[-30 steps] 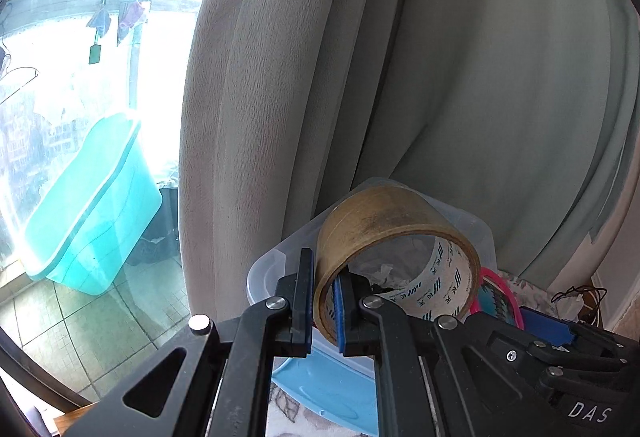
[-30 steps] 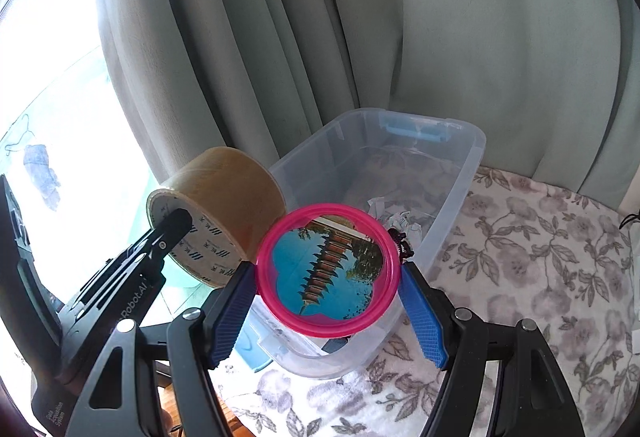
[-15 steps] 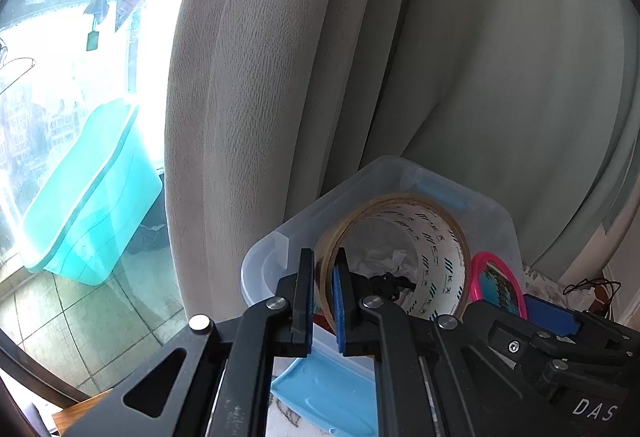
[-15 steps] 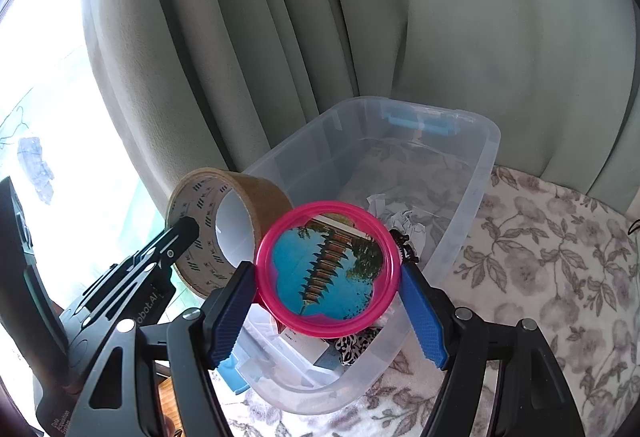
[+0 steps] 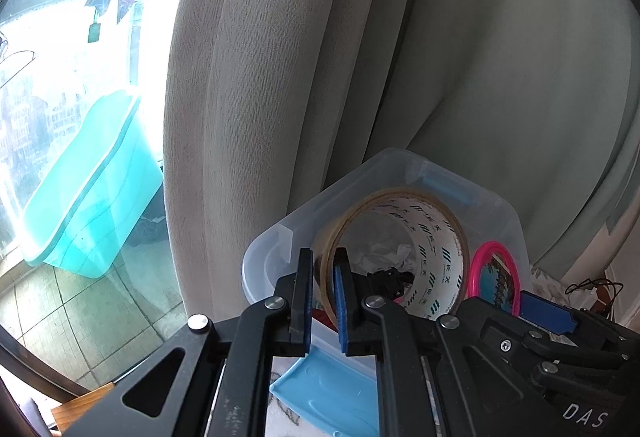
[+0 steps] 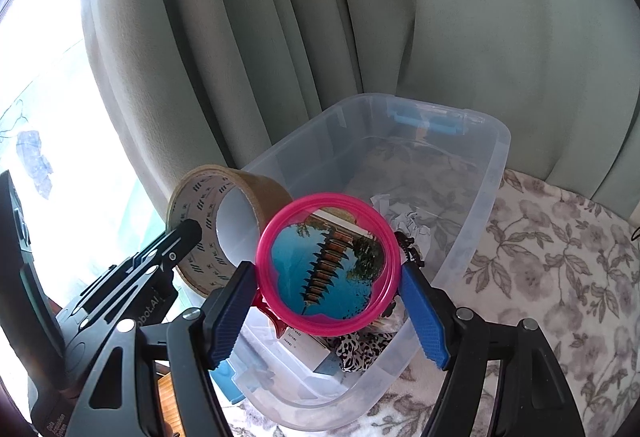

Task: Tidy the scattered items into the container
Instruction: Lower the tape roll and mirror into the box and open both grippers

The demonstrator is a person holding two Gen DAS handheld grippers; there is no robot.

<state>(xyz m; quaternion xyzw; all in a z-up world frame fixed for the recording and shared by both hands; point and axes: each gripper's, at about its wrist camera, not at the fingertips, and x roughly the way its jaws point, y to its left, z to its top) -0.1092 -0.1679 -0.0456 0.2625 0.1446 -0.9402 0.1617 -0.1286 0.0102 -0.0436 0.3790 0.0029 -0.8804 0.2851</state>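
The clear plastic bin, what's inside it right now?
In the clear bin: crumpled white paper, a leopard-print item and a white card or booklet. The held pink-rimmed mirror and tape roll cover the rest.

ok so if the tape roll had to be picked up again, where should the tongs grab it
Pinch the tape roll's wall, one finger inside the hollow core and one outside, coming from its open end. That is how the left tongs hold it now; the roll looks too wide to span across easily, but its ring wall is thin.
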